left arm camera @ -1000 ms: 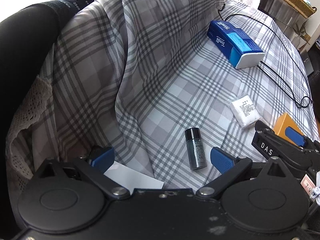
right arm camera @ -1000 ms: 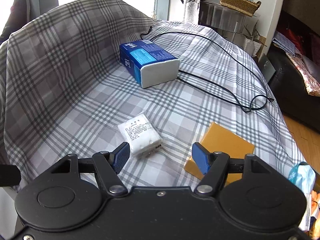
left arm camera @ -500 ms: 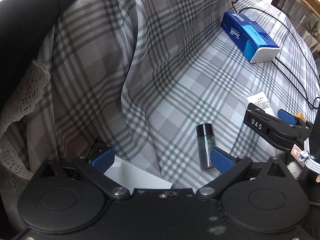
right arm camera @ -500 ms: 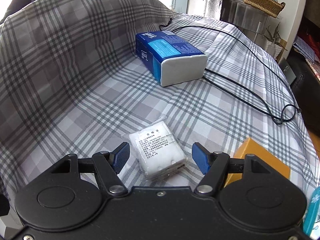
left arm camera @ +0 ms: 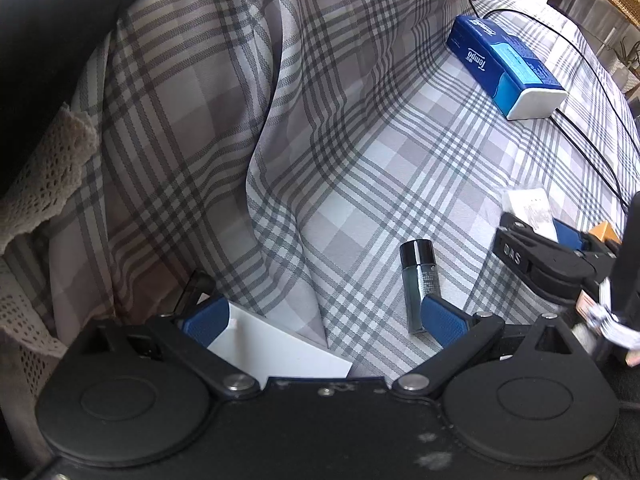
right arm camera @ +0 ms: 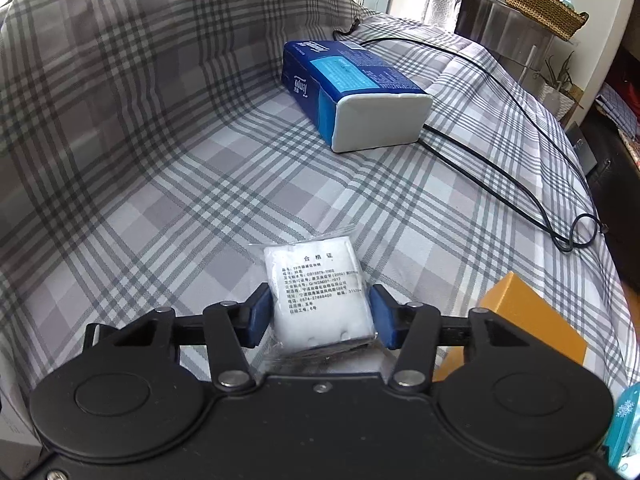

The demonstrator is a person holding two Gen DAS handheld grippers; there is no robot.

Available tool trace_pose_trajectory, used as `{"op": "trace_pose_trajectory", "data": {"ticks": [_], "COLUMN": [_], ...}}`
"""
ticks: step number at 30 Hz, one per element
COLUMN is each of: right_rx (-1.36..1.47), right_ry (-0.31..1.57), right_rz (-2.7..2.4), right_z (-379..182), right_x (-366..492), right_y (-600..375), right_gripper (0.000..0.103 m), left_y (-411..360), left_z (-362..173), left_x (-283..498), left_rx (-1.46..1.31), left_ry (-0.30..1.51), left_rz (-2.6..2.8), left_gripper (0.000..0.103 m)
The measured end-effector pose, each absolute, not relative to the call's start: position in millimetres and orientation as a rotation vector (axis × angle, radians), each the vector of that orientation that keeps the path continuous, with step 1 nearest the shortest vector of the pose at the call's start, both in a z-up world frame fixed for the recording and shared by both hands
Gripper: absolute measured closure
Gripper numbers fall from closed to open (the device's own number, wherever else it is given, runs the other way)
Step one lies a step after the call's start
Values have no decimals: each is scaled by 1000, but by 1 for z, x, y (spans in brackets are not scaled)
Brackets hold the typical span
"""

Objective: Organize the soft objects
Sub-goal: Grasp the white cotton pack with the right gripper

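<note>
Two blue pads of my right gripper were closing on the small white packet of cotton pads in clear plastic wrap, one pad against each long side, with the packet between them and its printed label facing up. It lay on the grey plaid cloth covering the bed, near the front edge, well apart from the blue soft pack of tissues farther back beside the black cable. An orange box sat just to the right of my jaws.

I judged the packet light and squashy: the cotton should give under pressure, and the loose, slick film could slide or crinkle. Holding it across the middle of its body, not by the flared film seam at the far end, seemed the safer grip, with only a moderate squeeze.

My left gripper hung with its jaws apart and nothing between the pads; a white sheet lay under the left pad, and a small dark bottle with a black cap lay by the right one.
</note>
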State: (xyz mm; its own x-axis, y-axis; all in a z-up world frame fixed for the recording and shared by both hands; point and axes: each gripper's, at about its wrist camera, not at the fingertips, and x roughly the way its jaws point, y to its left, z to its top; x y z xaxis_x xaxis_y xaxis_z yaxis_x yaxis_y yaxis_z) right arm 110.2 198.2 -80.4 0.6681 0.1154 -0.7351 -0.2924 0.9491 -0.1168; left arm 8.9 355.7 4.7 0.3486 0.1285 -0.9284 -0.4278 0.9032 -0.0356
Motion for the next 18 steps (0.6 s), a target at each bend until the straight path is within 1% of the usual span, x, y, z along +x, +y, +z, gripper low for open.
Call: {"op": "trace_pose_trajectory", "data": {"ticks": [9, 18], "right_rx": [-172, -107], "right_ry": [799, 759], "right_rz": [202, 262], "right_z": [-64, -75], "right_x": [40, -27], "right_y": [165, 131], "right_gripper": [52, 52], "left_y": [350, 324], "left_z": [-2, -12], "left_x": [5, 19], "left_rx": [-243, -83], "left_ry": [1162, 1192], "left_rz": [395, 325], "left_gripper": [1, 1]}}
